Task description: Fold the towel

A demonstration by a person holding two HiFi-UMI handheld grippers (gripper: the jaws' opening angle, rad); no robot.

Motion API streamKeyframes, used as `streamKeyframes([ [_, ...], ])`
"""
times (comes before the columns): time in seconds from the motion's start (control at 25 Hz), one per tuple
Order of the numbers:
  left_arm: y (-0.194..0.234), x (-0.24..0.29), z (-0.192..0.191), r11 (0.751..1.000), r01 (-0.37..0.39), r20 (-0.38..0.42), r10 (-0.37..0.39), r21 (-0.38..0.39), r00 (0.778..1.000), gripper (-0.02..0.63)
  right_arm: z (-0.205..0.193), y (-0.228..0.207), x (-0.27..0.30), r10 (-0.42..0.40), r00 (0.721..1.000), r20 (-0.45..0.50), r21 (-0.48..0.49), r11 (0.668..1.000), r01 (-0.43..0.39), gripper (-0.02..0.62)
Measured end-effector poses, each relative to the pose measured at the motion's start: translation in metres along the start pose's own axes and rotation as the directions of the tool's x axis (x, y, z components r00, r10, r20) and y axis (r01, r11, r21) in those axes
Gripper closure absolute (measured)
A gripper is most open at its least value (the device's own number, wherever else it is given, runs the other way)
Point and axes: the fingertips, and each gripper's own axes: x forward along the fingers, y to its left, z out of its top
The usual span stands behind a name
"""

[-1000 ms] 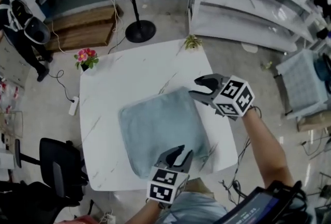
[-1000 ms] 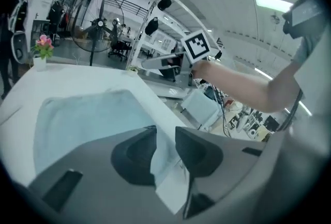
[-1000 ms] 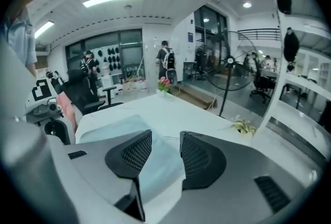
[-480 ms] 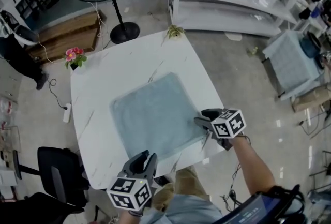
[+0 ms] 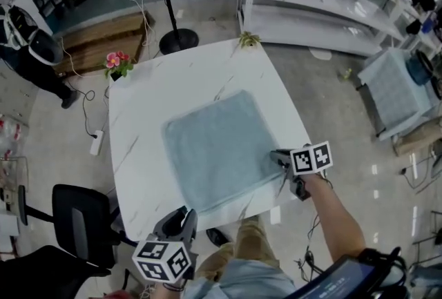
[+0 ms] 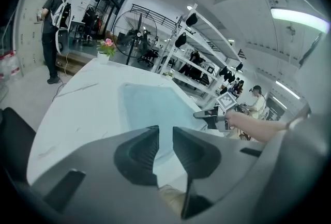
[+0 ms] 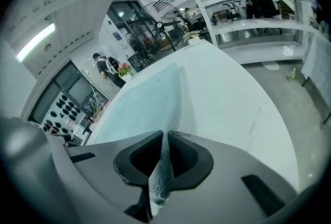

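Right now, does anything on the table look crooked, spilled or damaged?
Nothing stands out. The light blue towel lies flat on the white table, with no spill or tear visible. Only its near right corner is pinched, where the right gripper has just been closing its fingers on it.

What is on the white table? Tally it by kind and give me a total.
Towel: 1
Pink flowering plant: 1
Small green plant: 1
Total: 3
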Motion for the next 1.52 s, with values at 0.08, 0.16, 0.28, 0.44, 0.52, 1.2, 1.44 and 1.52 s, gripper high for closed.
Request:
streamKeyframes([
  [0.08,0.003,-0.009,0.002,1.000,-0.001,0.021,0.002,-0.009,1.000,0.520,0.013,0.010,-0.010,0.019,0.998,0.063,0.026,0.999,-0.020,0.555],
  [0.16,0.009,-0.019,0.007,1.000,-0.004,0.048,0.004,-0.017,0.999,0.522,0.029,0.029,-0.021,0.026,0.994,0.107,-0.022,0.999,-0.024,0.555],
  [0.28,0.020,-0.035,0.014,0.999,-0.017,0.096,0.020,-0.038,0.995,0.522,0.057,0.067,-0.032,0.032,0.991,0.131,-0.168,0.986,-0.010,0.557],
  [0.44,0.032,-0.058,0.021,0.996,-0.035,0.166,0.048,-0.078,0.985,0.525,0.085,0.134,-0.030,0.061,0.991,0.119,-0.407,0.913,-0.008,0.557],
  [0.52,0.038,-0.069,0.022,0.994,-0.046,0.195,0.065,-0.100,0.979,0.526,0.089,0.172,-0.022,0.085,0.992,0.091,-0.518,0.855,-0.025,0.558],
  [1.2,0.083,-0.123,-0.019,0.952,-0.152,0.226,0.215,-0.266,0.950,0.529,-0.045,0.275,0.130,0.003,0.959,-0.282,-0.848,0.466,-0.251,0.557],
  [1.44,0.085,-0.105,-0.024,0.954,-0.155,0.197,0.209,-0.259,0.958,0.529,-0.055,0.276,0.147,0.058,0.961,-0.272,-0.839,0.475,-0.266,0.539],
  [1.52,0.081,-0.100,-0.020,0.956,-0.154,0.192,0.204,-0.249,0.960,0.529,-0.058,0.291,0.133,0.128,0.935,-0.330,-0.792,0.502,-0.348,0.405],
])
